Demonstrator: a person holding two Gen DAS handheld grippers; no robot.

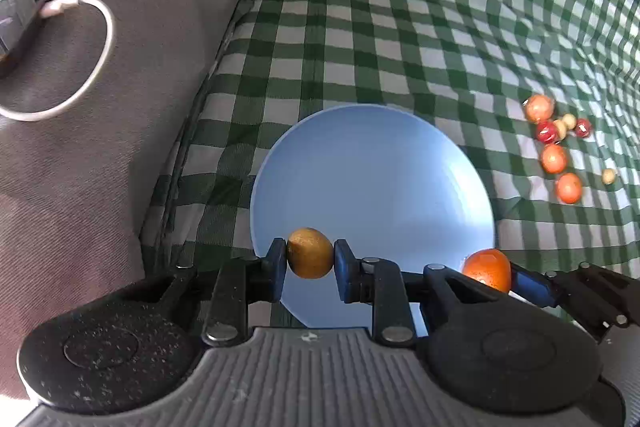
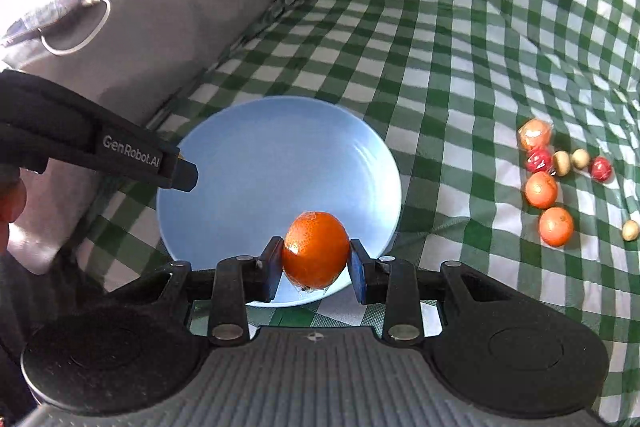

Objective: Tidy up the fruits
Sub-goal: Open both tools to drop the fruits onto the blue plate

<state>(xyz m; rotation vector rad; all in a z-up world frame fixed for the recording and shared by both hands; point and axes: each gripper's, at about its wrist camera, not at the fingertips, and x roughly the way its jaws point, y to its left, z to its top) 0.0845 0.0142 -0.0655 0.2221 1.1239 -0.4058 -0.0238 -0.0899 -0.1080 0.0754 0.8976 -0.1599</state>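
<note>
A: The left tool (image 1: 310, 254) pinches a small brownish-yellow fruit (image 1: 310, 253); the right tool (image 2: 316, 253) clamps a plastic-wrapped orange (image 2: 316, 249). Both hang over the blue plate's (image 2: 260, 155) near rim.

B: Smooth round fruit on a glossy plate could roll off onto the soft checked cloth (image 2: 460, 47) if released at the edge.

In the left wrist view the blue plate (image 1: 372, 179) is hidden along its lower rim by the tool's body. At the left edge a dark phone (image 1: 24, 19) is cut off. The small fruits (image 1: 560, 143) at right are too small to identify.
</note>
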